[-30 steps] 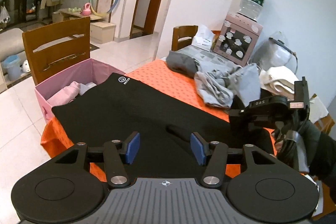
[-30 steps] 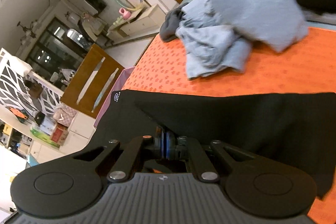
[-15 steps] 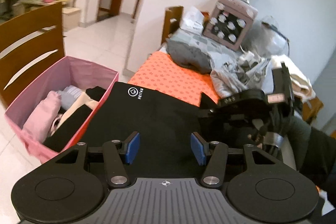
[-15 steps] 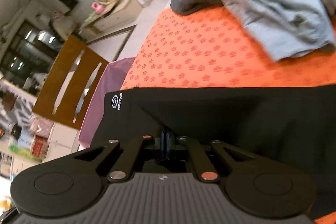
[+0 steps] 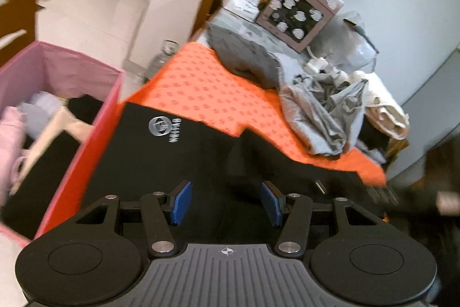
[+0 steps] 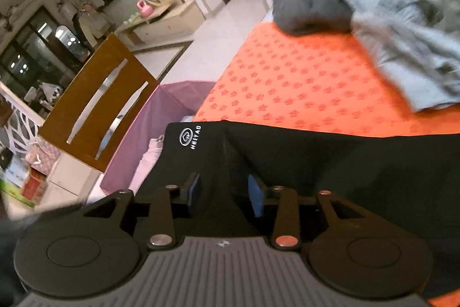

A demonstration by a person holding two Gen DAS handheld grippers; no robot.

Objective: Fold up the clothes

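Right of the left gripper (image 5: 225, 202), a dark blurry shape (image 5: 431, 192) is cut off. The black cloth (image 5: 172, 163) goes under it, so its near edge is hidden.

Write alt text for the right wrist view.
The open right gripper hovers over a black garment spread on an orange tablecloth. Crumpled grey clothes lie beyond it, and a pink bin and wooden chair stand to the left.
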